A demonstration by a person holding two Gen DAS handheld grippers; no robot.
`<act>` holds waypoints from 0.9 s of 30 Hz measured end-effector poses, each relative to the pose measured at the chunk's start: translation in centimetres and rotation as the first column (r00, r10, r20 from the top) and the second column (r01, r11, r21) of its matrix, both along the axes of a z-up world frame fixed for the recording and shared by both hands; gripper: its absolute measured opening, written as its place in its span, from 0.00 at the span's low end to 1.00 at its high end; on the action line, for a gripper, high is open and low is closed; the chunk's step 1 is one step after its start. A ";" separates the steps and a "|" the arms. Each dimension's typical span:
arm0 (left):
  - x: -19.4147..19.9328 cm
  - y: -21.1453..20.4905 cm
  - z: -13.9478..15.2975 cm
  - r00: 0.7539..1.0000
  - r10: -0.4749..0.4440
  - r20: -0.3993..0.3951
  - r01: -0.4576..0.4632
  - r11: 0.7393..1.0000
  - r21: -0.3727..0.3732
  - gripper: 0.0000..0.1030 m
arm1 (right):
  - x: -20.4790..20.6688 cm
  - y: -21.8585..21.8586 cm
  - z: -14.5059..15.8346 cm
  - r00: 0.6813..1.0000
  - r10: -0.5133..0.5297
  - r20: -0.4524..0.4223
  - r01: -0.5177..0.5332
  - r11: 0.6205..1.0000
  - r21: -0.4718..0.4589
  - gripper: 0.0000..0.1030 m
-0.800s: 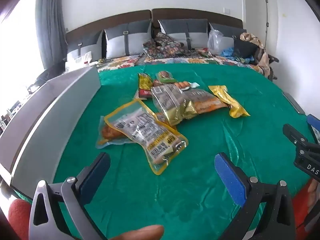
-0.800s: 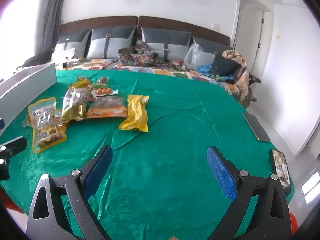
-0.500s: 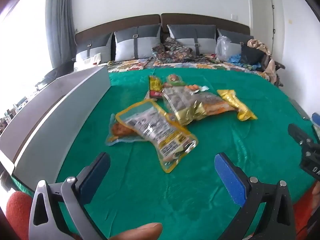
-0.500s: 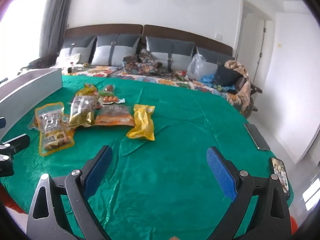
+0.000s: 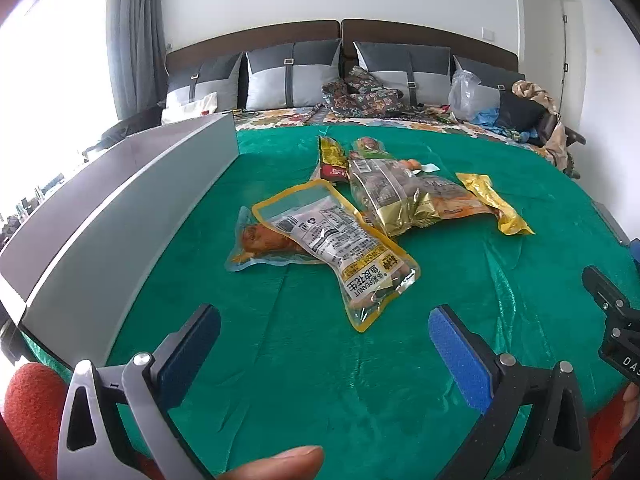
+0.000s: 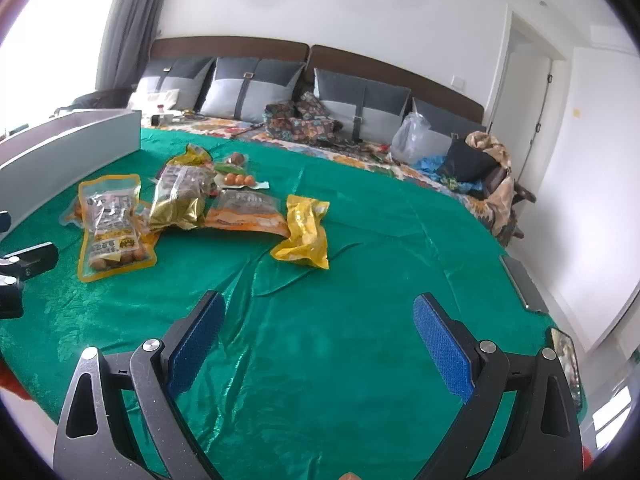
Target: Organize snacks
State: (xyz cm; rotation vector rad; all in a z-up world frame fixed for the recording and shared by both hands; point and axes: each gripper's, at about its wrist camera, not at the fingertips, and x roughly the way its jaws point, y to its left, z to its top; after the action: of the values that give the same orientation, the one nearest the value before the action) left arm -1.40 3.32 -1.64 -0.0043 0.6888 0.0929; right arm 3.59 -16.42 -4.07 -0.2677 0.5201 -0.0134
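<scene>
Green cloth [image 5: 320,380] covers the counter; snack packets [image 5: 360,216] are piled mid-frame, grey box [image 5: 120,208] far left. Left gripper [image 5: 324,344] and right gripper [image 6: 316,340] fingers spread wide, empty.

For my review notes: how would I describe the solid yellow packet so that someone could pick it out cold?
Start at the green cloth over the bed, then find the snack pile on its left half. The yellow packet lies at the pile's right edge, beside the orange pouch. It alone is opaque plain yellow, with no clear window.
</scene>
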 end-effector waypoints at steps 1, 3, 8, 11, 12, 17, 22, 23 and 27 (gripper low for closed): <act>0.0 0.0 0.0 1.000 0.002 0.002 -0.002 1.000 0.004 1.00 | 0.0 -0.1 0.0 1.000 -0.001 0.000 0.001 1.000 0.001 0.94; 0.0 -0.1 0.0 1.000 0.006 0.006 -0.006 1.000 0.012 1.00 | 0.0 -0.1 -0.1 1.000 -0.003 0.000 0.003 1.000 0.002 0.94; 0.1 -0.1 -0.2 1.000 0.009 0.004 -0.009 1.000 0.024 1.00 | 0.2 -0.4 -0.4 1.000 -0.013 -0.005 0.013 1.000 0.006 0.94; 0.1 0.0 -0.2 1.000 0.010 0.004 -0.010 1.000 0.026 1.00 | 0.3 -0.5 -0.5 1.000 -0.016 -0.011 0.016 1.000 0.008 0.94; 0.2 0.0 -0.2 1.000 0.011 0.004 -0.011 1.000 0.026 1.00 | 0.3 -0.5 -0.5 1.000 -0.016 -0.012 0.016 1.000 0.007 0.94; 0.1 0.0 -0.2 1.000 0.011 0.005 -0.011 1.000 0.027 1.00 | 0.2 -0.4 -0.6 1.000 -0.006 -0.005 0.006 1.000 0.001 0.94; 0.1 0.2 -0.3 1.000 0.013 0.006 -0.014 0.999 0.031 1.00 | 0.2 -0.3 -0.7 1.000 0.000 -0.008 0.000 1.000 -0.003 0.94; 0.1 0.2 -0.3 1.000 0.013 0.006 -0.014 0.999 0.031 1.00 | 0.2 -0.2 -0.7 1.000 0.000 -0.008 0.000 1.000 -0.003 0.94; 0.2 0.4 -0.4 1.000 0.015 0.008 -0.015 0.999 0.033 1.00 | 0.3 -0.2 -0.7 1.000 0.001 -0.006 -0.001 1.000 -0.003 0.94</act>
State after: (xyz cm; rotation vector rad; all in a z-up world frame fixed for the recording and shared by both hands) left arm -1.18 3.73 -2.02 0.0218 0.6796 0.1184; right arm 3.84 -16.61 -4.76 -0.2715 0.5259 -0.0125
